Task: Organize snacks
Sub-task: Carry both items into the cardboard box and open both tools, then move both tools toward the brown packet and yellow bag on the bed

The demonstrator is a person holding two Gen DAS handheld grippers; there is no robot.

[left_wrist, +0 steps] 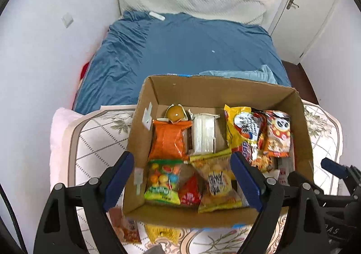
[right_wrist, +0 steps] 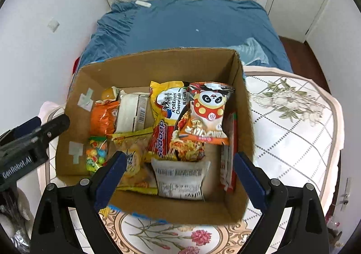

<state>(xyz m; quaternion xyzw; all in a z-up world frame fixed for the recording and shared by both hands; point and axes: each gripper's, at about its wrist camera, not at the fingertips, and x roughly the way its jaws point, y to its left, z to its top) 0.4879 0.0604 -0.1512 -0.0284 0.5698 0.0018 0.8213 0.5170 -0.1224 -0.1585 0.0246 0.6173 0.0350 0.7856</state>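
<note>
A cardboard box (left_wrist: 302, 132) stands on a floral-cloth table and holds several snack packs. It also shows in the right wrist view (right_wrist: 244, 123). Inside lie an orange bag (left_wrist: 167, 138), a white pack (left_wrist: 204, 134), a candy bag (left_wrist: 163, 180), a yellow biscuit pack (left_wrist: 217, 182), a yellow noodle pack (right_wrist: 168, 114) and a panda pack (right_wrist: 208, 111). My left gripper (left_wrist: 182, 184) is open and empty above the box's near left part. My right gripper (right_wrist: 180, 179) is open and empty above the box's near edge.
The table (right_wrist: 291, 123) has a white floral cloth. A red-orange packet (left_wrist: 128, 227) and a yellow packet (left_wrist: 161, 232) lie on it in front of the box. A bed with a blue cover (left_wrist: 180, 48) lies behind. A white door (left_wrist: 300, 5) is at the back right.
</note>
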